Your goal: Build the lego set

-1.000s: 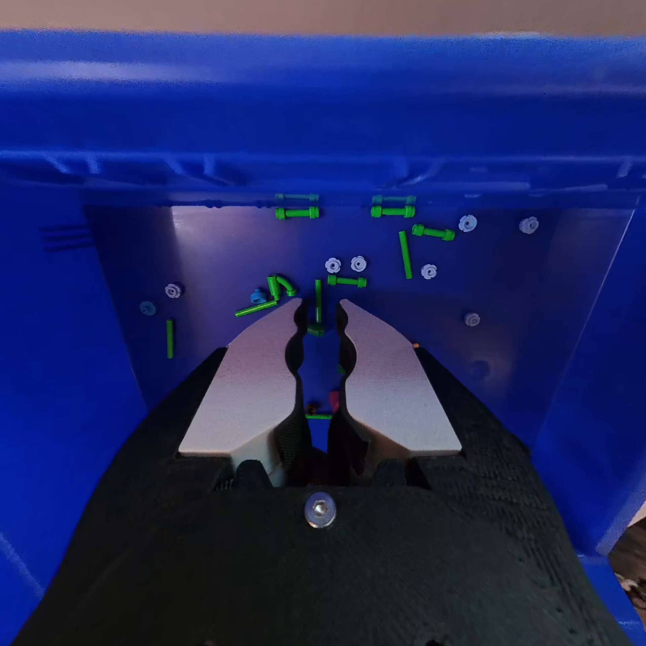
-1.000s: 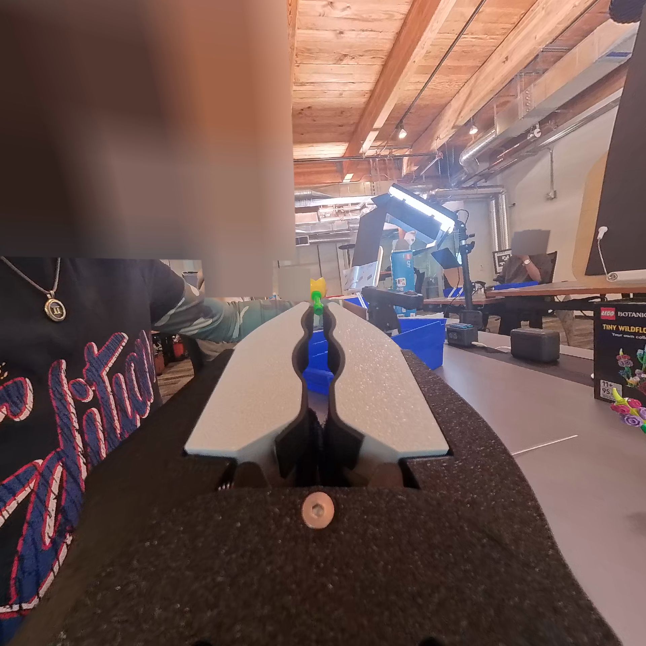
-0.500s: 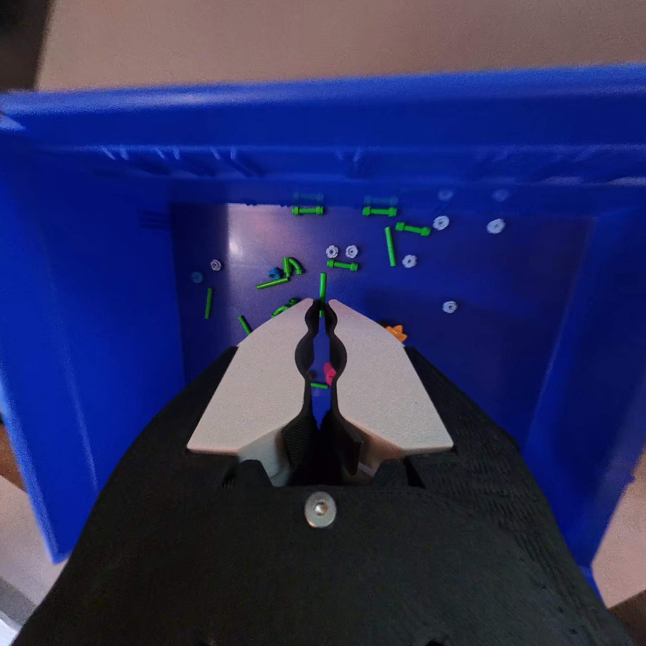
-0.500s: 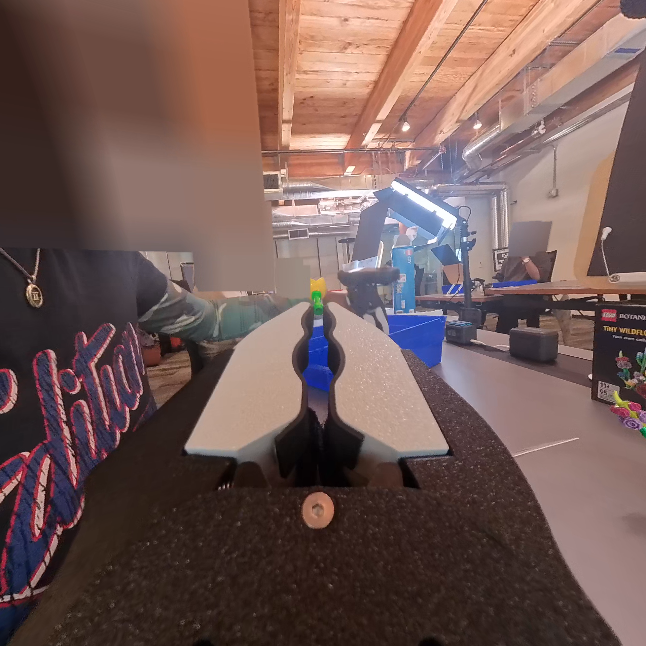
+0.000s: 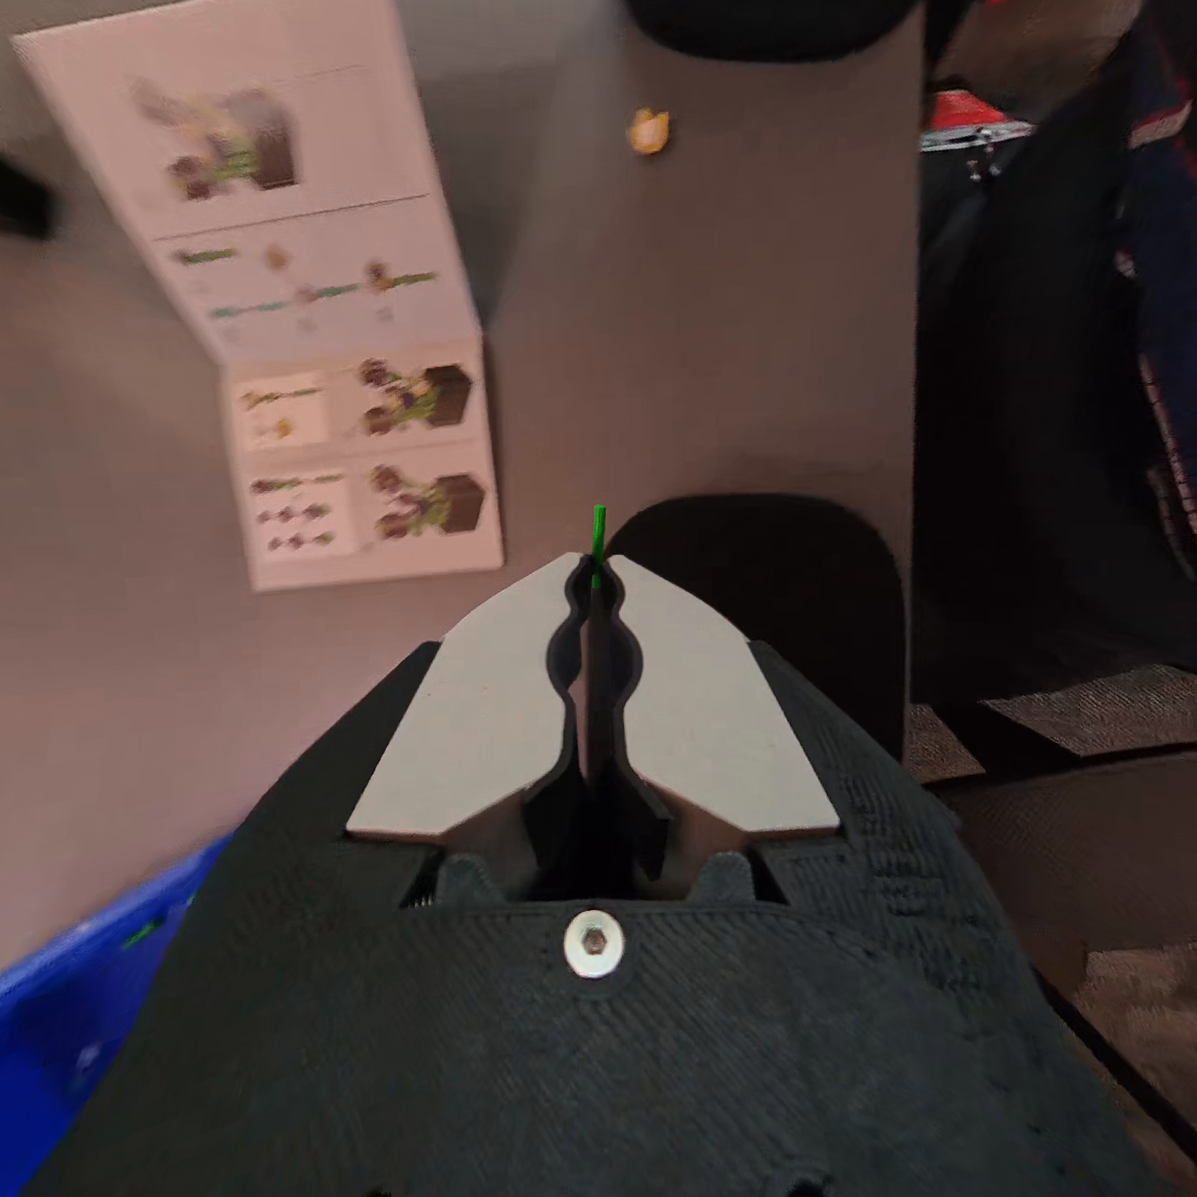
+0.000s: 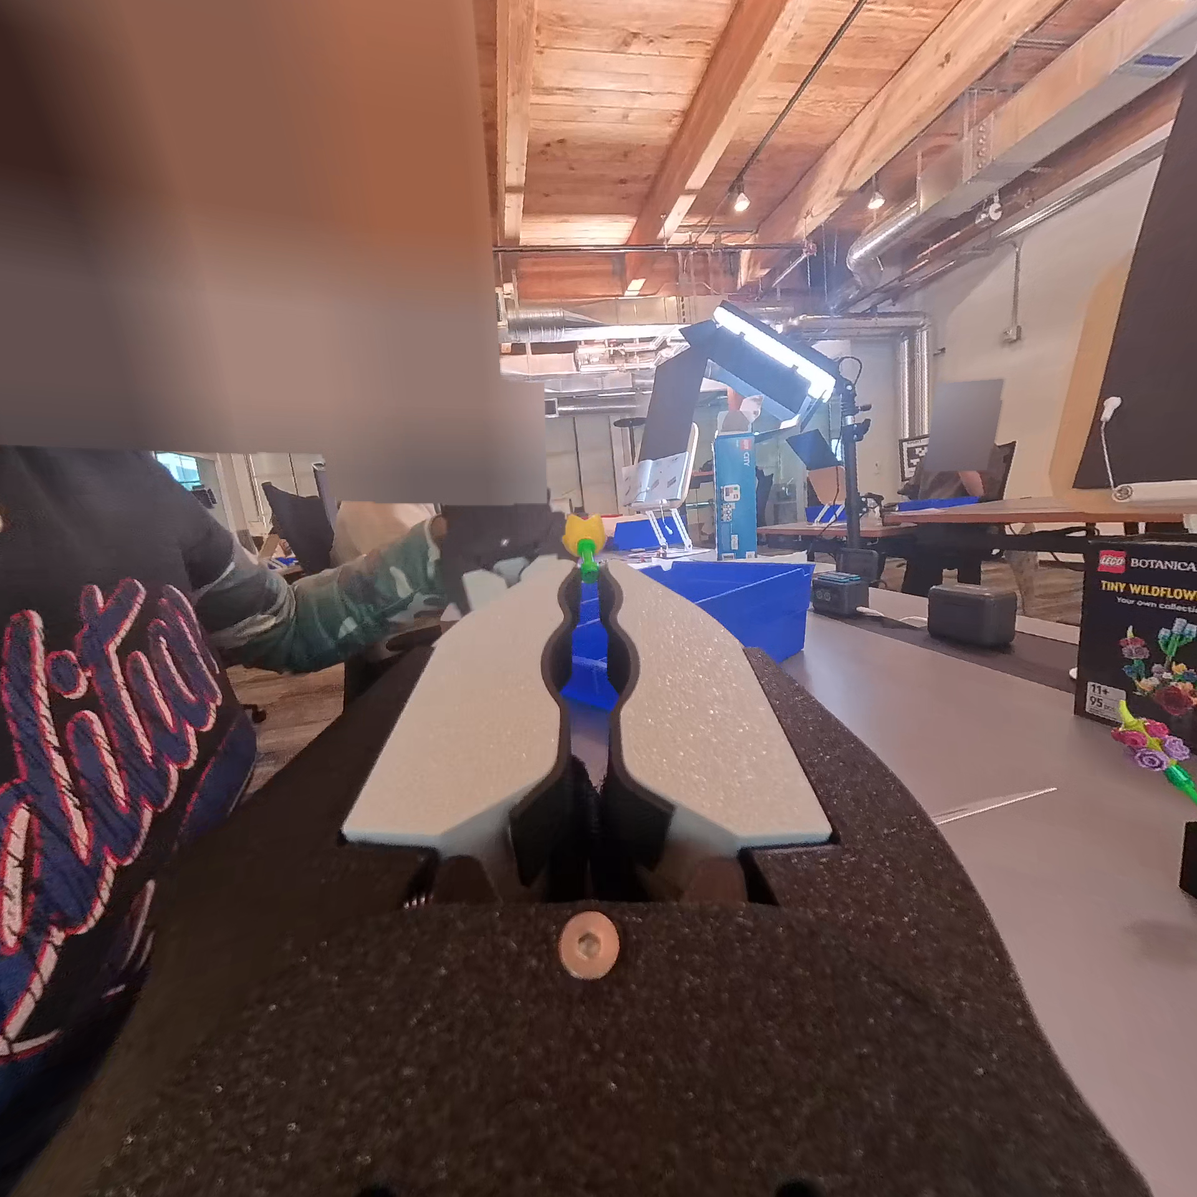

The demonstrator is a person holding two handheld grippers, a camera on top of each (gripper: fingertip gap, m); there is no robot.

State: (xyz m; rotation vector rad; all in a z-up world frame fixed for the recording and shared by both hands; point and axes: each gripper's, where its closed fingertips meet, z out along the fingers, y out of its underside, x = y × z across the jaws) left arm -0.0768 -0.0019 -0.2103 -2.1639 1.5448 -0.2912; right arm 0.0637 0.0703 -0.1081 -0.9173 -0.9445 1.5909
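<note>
My left gripper (image 5: 594, 565) is shut on a thin green rod (image 5: 598, 537) that sticks up past its fingertips, held above the grey table (image 5: 680, 324). My right gripper (image 6: 591, 567) is shut on a green stem with a yellow flower head (image 6: 583, 536) at its tip, held up in the air. The left gripper also shows in the right wrist view (image 6: 499, 576), just left of the flower. A loose yellow flower piece (image 5: 648, 129) lies on the table far ahead of the left gripper.
An open instruction booklet (image 5: 311, 311) lies on the table at the left. A blue parts bin (image 5: 78, 958) is at the lower left and also shows in the right wrist view (image 6: 732, 602). The set's box (image 6: 1140, 622) and a built flower sprig (image 6: 1159, 754) stand at the right. A person (image 6: 97, 745) is close on the left. Tip to tip, the grippers are about 20 cm apart. Between my right fingertips and the loose yellow flower piece (image 5: 648, 129) there is roughly 15 cm.
My left gripper has closed on a green rod in the blue bin and lifted it out over the table. The right gripper has held still with its flower stem.
</note>
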